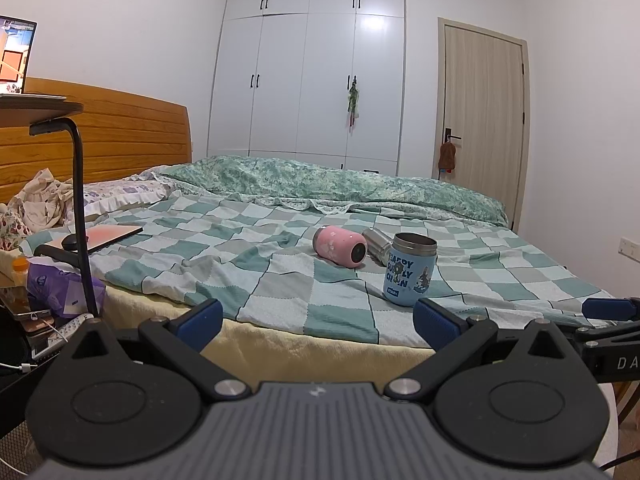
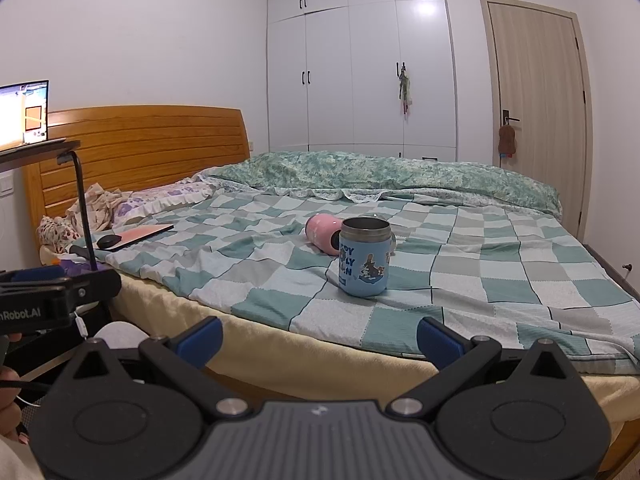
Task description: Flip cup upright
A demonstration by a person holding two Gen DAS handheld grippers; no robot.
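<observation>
A blue cup (image 1: 409, 269) stands upright on the checked bedspread (image 1: 280, 280), mouth up, while a pink cup (image 1: 340, 246) and a steel cup (image 1: 378, 243) lie on their sides just behind it, likely awaiting righting. Left gripper (image 1: 318, 322) and right gripper (image 2: 320, 338) hover level off the bed's edge, jaws spread wide, holding nothing.

Three cups sit on the checked bedspread: one blue printed steel-rimmed cup (image 1: 409, 269) (image 2: 364, 257) standing upright, one pink cup (image 1: 341, 247) (image 2: 323, 234) lying on its side, and one bare silver steel cup (image 1: 377, 243) also lying down. There are two black two-finger grippers with blue pads, the left gripper (image 1: 318, 318) and the right gripper (image 2: 319, 338). Also countable are one lit laptop screen (image 1: 16, 56) (image 2: 24, 114), one tall white wardrobe (image 1: 308, 76) (image 2: 360, 68), one beige wooden door (image 1: 482, 120) (image 2: 538, 112) and one orange wooden headboard (image 1: 132, 128) (image 2: 152, 148).
</observation>
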